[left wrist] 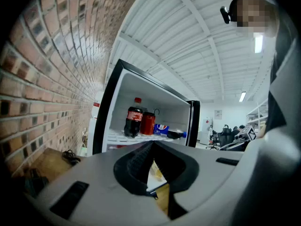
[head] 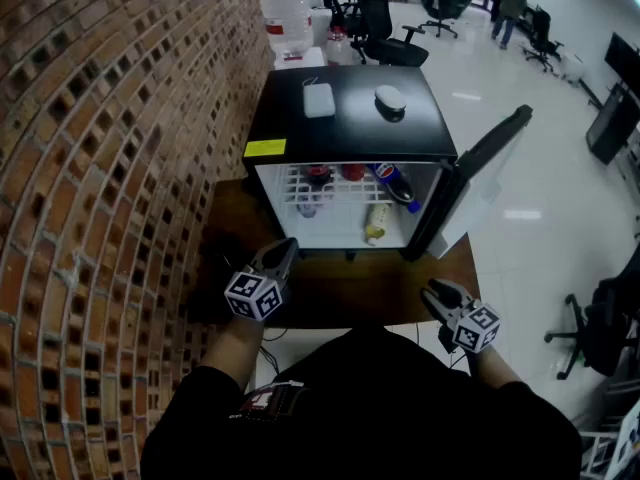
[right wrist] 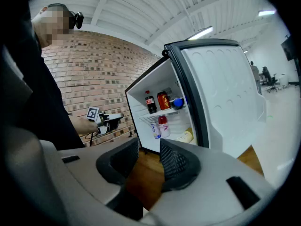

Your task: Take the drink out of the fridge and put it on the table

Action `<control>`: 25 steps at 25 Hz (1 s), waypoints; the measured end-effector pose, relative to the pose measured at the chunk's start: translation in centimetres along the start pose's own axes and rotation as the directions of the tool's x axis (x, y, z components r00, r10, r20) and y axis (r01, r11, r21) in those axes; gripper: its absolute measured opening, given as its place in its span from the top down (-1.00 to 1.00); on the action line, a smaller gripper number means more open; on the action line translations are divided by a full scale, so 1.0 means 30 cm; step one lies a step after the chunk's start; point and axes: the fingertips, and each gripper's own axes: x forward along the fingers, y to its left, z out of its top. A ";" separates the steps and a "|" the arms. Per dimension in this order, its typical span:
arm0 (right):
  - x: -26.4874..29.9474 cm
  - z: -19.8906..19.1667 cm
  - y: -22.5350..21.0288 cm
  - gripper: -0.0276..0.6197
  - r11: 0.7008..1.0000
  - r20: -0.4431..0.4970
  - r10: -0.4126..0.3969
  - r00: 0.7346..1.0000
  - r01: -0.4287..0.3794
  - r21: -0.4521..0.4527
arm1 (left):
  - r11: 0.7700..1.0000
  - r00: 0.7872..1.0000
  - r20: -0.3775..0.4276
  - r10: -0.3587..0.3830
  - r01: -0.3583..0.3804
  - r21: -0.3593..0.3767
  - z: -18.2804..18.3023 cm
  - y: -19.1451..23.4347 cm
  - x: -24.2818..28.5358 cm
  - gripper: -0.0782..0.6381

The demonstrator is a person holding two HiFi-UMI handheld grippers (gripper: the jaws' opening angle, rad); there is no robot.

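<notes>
A black mini fridge stands on a wooden table with its door swung open to the right. On its upper shelf are a cola bottle, a red can and a blue-labelled bottle lying down. Below them lie a pale yellow bottle and a small can. My left gripper hovers in front of the fridge's left side, shut and empty. My right gripper hangs near the table's front right edge, open with nothing between its fingers.
A brick wall runs along the left. A white box and a round object rest on the fridge top. Behind it stands a water jug. Office chairs and white floor lie to the right.
</notes>
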 end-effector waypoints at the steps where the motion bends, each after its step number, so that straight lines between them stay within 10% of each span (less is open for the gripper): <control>1: -0.012 0.000 -0.007 0.50 1.000 0.000 -0.008 1.000 0.008 0.000 | 1.000 1.000 0.001 -0.002 0.002 0.022 0.026 0.007 0.047 0.79; 15: -0.135 0.011 -0.096 0.50 0.997 -0.001 -0.080 0.997 0.080 -0.013 | 0.965 0.968 -0.063 0.242 -0.233 0.124 0.180 0.244 0.616 -0.34; 25: -0.205 -0.014 -0.114 0.50 0.990 -0.003 -0.139 0.990 0.140 0.023 | 0.956 0.977 -0.102 0.189 -0.159 0.245 0.195 0.251 0.710 -0.08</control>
